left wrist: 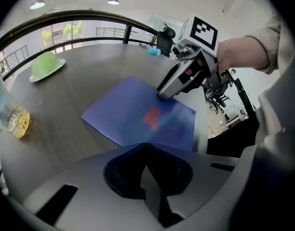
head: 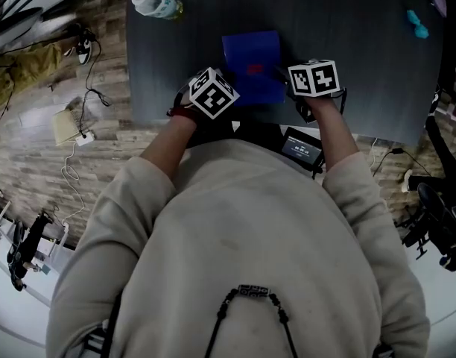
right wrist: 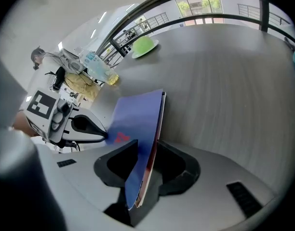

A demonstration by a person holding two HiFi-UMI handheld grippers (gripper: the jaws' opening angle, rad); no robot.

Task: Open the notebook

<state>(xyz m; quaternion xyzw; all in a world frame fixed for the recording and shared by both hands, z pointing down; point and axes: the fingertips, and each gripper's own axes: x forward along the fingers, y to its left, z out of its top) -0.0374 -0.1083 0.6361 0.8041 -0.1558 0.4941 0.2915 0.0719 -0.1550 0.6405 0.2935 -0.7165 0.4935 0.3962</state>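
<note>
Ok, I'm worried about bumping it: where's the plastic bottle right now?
In the head view the plastic bottle sits at the far left corner of the table, beyond and left of the blue notebook.

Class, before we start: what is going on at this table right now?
A person with a gripper in each hand is working on a blue notebook that lies on a dark table. The left gripper, jaws together, has its tip on the cover beside the red mark. The right gripper is at the notebook's right-hand edge, jaws apart, with that edge between them but not clamped. The notebook looks closed, so opening it is not yet done.
</note>
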